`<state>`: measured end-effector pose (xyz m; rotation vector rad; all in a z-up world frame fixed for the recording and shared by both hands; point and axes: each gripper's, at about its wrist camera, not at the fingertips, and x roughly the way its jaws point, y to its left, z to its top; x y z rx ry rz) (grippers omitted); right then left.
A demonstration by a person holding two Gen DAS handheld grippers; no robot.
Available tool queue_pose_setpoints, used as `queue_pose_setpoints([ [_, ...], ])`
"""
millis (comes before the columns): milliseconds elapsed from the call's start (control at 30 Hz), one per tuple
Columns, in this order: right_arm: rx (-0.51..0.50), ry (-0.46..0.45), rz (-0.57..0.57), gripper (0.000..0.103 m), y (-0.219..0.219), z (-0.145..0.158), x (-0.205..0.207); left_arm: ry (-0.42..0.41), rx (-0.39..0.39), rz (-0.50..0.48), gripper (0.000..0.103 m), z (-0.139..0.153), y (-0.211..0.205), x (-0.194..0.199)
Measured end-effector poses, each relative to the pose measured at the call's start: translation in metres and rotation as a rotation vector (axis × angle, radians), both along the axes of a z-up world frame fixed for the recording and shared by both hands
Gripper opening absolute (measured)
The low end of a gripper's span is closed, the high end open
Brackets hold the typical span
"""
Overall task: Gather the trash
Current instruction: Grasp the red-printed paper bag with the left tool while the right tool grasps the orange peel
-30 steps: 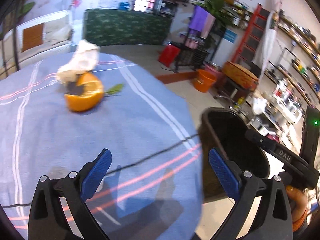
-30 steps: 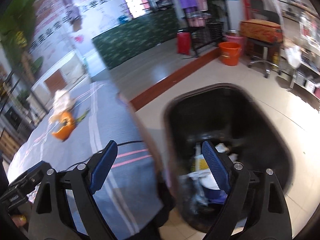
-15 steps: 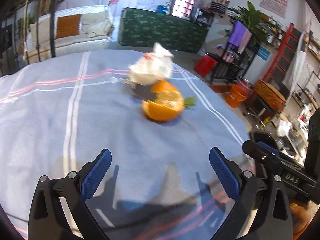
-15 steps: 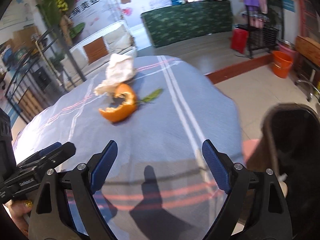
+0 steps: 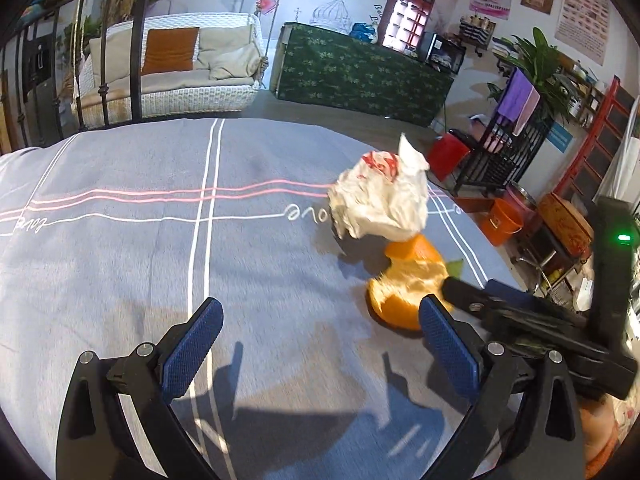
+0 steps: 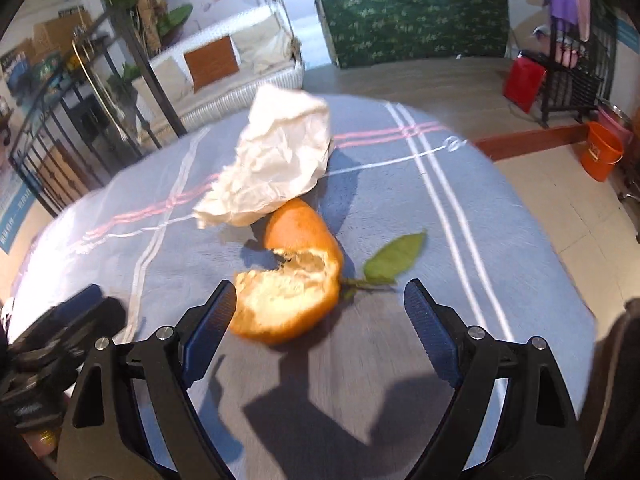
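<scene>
Hovering low over the grey-blue striped tablecloth (image 6: pixel 460 216), the right gripper (image 6: pixel 316 324) has its blue-padded jaws spread wide with nothing between them. Just ahead of them, nearer the left pad than the right, lies the torn orange peel shell (image 6: pixel 288 280), its pale pith turned up. The approach looks chosen so the peel will sit inside the open span once the tongs come forward; that is a judgement from the line-up, not something shown. A green leaf on a short stem (image 6: pixel 394 260) lies just beyond the right pad, touching or almost touching the peel's far side. Behind the peel, farther from the tongs, a crumpled white paper wrapper (image 6: pixel 276 164) leans over the peel's far end, so lifting the peel may tug or tip it.

The left gripper (image 5: pixel 320 348) is also fully open and empty, held above bare cloth. From its view the same peel (image 5: pixel 404 284) sits just past its right pad, with the wrapper (image 5: pixel 380 200), red print on top, beyond it, and the other tool's black body (image 5: pixel 520 320) reaching in from the right. It seems to wait aside so the two tools do not crowd one piece.

Three scraps remain on the cloth, so the collecting appears unfinished. A dark rim at the right gripper's right side (image 6: pixel 616 360) cannot be identified.
</scene>
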<state>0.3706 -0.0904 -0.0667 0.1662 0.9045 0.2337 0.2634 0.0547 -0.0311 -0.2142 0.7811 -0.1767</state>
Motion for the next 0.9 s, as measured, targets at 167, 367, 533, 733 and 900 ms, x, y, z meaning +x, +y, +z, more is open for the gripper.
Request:
queue_pose_setpoints([
  [167, 0.036, 0.088, -0.004, 0.061, -0.003, -0.020, 0.030, 0.016, -0.043, 0.034, 0.097, -0.004, 0.017, 0.010],
  [367, 0.061, 0.071, 0.019, 0.013, -0.012, -0.015, 0.026, 0.038, -0.058, 0.030, 0.097, -0.010, 0.018, 0.024],
  [533, 0.033, -0.014, -0.012, 0.012, -0.022, 0.005, 0.003, 0.040, -0.070, 0.003, 0.097, -0.009, 0.010, 0.037],
  [733, 0.078, -0.063, -0.047, 0.012, -0.052, 0.027, -0.031, 0.004, -0.057, -0.047, 0.097, 0.003, -0.016, 0.055],
  [900, 0.078, -0.079, -0.103, 0.012, -0.073, 0.034, -0.048, 0.038, -0.005, -0.138, 0.097, -0.004, -0.057, 0.076],
])
